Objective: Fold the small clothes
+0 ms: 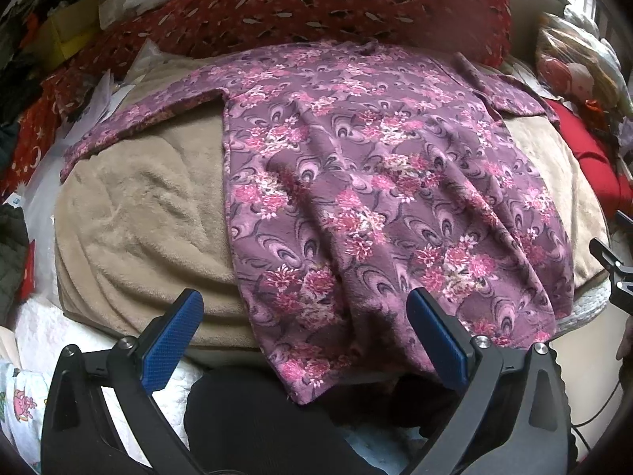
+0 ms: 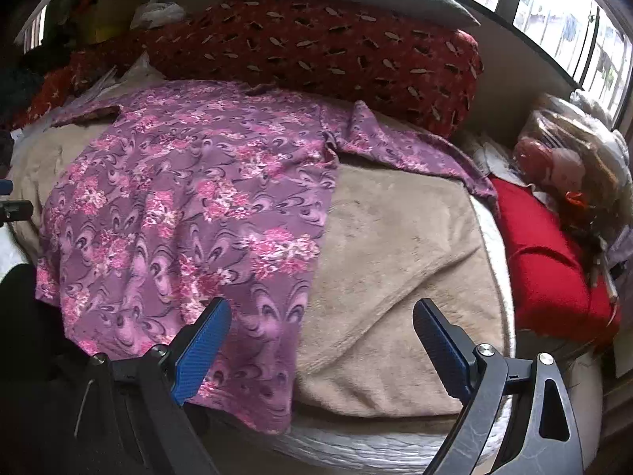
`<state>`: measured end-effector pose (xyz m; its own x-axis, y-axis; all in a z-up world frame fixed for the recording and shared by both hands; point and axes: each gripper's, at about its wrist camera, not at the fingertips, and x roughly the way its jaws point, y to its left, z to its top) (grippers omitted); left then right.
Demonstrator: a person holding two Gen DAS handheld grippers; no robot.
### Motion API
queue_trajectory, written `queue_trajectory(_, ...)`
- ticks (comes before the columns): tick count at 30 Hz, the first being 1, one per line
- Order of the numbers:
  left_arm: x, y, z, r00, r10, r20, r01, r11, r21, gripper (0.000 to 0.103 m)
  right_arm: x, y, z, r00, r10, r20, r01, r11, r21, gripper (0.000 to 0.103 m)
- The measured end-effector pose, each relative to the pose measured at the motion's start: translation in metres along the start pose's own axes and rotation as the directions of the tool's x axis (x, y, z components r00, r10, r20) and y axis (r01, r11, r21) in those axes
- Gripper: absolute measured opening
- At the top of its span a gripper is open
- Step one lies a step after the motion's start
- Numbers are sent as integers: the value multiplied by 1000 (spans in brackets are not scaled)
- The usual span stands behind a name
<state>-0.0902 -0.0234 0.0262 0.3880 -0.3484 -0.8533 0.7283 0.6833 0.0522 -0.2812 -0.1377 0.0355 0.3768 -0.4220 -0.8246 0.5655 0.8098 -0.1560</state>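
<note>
Nearest in the left wrist view, the left gripper (image 1: 304,340) stands wide open with its 2 blue-padded fingers (image 1: 172,340) spread apart, holding nothing; the hem of the purple floral garment (image 1: 356,182) lies between and just beyond them, and whether the right-hand pad grazes the cloth cannot be told. Below the fingers sits something dark, possibly the person's clothing (image 1: 253,415), which the garment's hem overhangs. At that view's right edge a black part of the right gripper (image 1: 609,261) shows. The right wrist view gives the right gripper (image 2: 320,340) also spread wide and empty, its left pad over the garment's lower edge, its right pad over the beige fleece blanket (image 2: 395,257). The garment lies face down or face up, which is unclear, spread flat on that blanket with both sleeves out to the sides. Only the right view shows the white quilted mattress edge (image 2: 356,447) under the blanket and the bright window (image 2: 554,4) at top right. Only the left view shows the printed white cloth (image 1: 19,407) at lower left. Farther back, both show a red cushion (image 2: 546,261) at the right and a long dark-red patterned pillow (image 1: 336,4) behind the garment's collar.
</note>
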Motion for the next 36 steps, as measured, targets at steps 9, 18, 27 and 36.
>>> queue_trajectory(9,-4,-3,-4,1000,-11,4,11,1000,3,103,-4,-10,5,999,47,1,-47,993,108,93)
queue_trajectory(18,-1,-3,-6,1000,-27,-13,27,1000,-6,103,-8,-10,7,999,45,7,-46,992,115,93)
queue_trajectory(27,26,32,3,996,11,-87,-21,993,-115,103,6,-13,8,998,61,-31,-56,988,147,93)
queue_trajectory(36,88,63,-5,961,-16,-275,-46,975,-217,103,48,-13,-10,978,127,-167,-88,971,222,93)
